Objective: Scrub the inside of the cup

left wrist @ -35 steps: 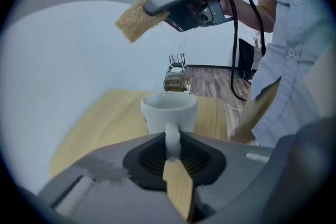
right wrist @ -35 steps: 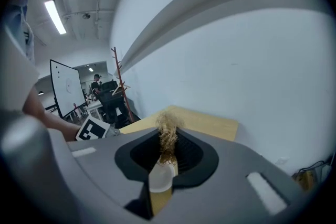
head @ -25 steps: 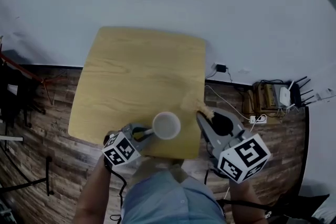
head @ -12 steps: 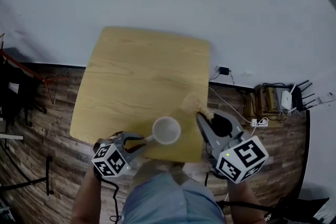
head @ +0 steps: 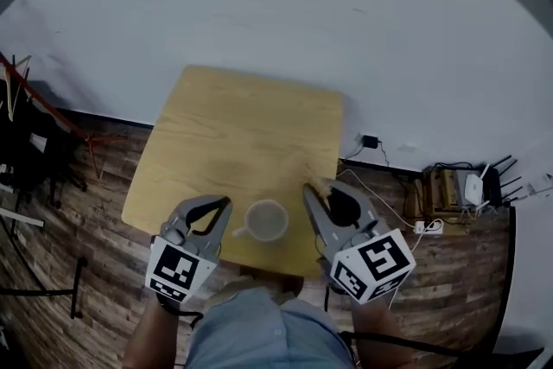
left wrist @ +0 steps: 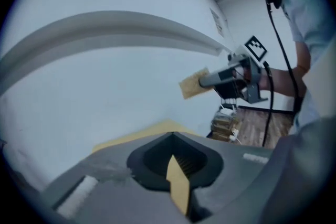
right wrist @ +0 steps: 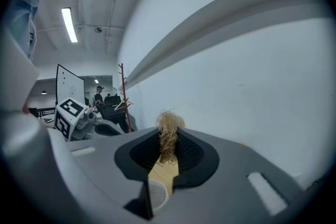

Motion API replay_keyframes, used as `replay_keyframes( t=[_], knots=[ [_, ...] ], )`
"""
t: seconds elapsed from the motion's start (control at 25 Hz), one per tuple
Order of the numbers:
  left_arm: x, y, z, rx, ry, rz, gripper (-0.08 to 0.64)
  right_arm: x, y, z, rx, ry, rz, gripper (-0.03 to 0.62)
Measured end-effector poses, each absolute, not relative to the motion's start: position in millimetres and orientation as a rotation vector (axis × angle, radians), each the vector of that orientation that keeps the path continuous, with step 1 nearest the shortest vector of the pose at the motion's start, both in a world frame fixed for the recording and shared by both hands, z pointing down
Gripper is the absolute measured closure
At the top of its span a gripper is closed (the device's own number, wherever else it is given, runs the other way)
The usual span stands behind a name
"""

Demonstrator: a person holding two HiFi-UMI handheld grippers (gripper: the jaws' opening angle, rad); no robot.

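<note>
Plainly, the cup (head: 265,220) stands upright on the table (head: 242,134), near its front edge, handle toward the left gripper (head: 222,204). That gripper, just left of the cup, is clenched with nothing between its jaws. Right of the cup, the right gripper (head: 313,188) grasps a tan fibrous scrubber (right wrist: 167,136).

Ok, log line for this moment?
left gripper: jaws shut, empty | right gripper: shut on scrubber | cup: upright on table, unheld
</note>
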State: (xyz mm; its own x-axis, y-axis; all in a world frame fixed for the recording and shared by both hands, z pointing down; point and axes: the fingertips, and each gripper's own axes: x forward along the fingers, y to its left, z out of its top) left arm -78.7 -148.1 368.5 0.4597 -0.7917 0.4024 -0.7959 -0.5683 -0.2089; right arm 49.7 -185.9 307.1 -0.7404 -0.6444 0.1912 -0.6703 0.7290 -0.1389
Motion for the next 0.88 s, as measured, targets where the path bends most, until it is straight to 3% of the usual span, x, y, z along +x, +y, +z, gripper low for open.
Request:
replay_keyframes(
  t=[0.28, 0.88],
  knots=[
    [-44.1, -168.5, 291.5, 2.553, -1.786, 0.31, 0.539, 52.8, -179.0, 294.3, 1.112, -2.827, 0.241, 0.529],
    [-28.0, -165.5, 278.0, 2.51, -1.826, 0.222, 0.54, 62.0, -177.7, 299.6, 1.134, -2.806, 0.204, 0.535]
  ],
)
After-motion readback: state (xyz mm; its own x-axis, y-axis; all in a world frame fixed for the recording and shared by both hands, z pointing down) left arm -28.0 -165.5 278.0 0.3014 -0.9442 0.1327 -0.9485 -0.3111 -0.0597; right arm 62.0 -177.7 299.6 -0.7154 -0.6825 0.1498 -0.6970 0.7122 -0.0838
